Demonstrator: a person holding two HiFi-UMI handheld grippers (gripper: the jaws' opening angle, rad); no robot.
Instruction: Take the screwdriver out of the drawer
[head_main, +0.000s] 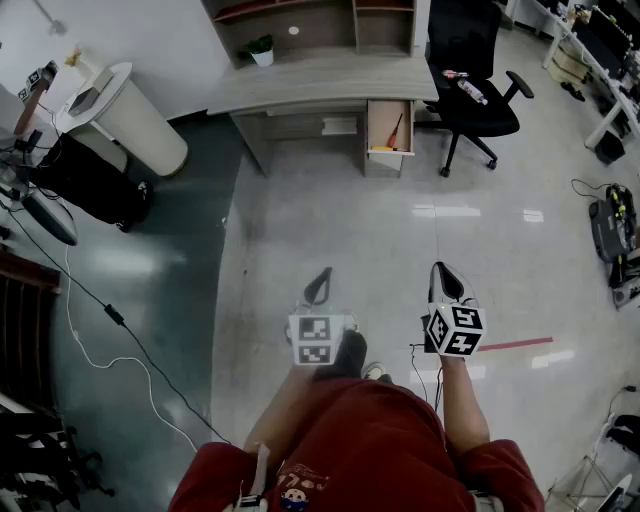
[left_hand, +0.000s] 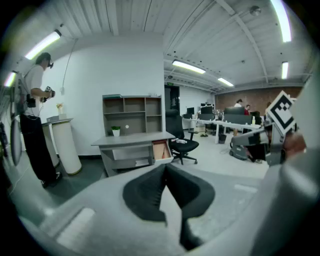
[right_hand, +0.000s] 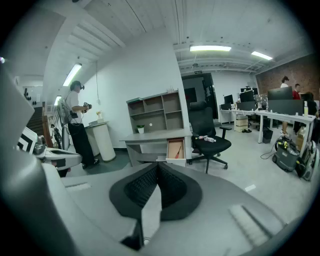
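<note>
The desk drawer (head_main: 390, 125) stands pulled open under the grey desk (head_main: 320, 88), far ahead across the floor. In it lies the screwdriver (head_main: 396, 130), red-handled and slanted. It also shows in the right gripper view as a thin red line (right_hand: 177, 151) inside the drawer (right_hand: 175, 149). The left gripper view shows the open drawer (left_hand: 161, 150) too. Both grippers hang in front of me above the floor, well short of the desk. My left gripper (head_main: 322, 278) (left_hand: 165, 169) is shut and empty. My right gripper (head_main: 445, 272) (right_hand: 158, 166) is likewise shut on nothing.
A black office chair (head_main: 470, 90) with a bottle on its seat stands right of the drawer. A white round stand (head_main: 130, 115) and cables (head_main: 100, 310) are at the left, where a person (left_hand: 35, 100) stands. A shelf unit with a potted plant (head_main: 261, 50) tops the desk.
</note>
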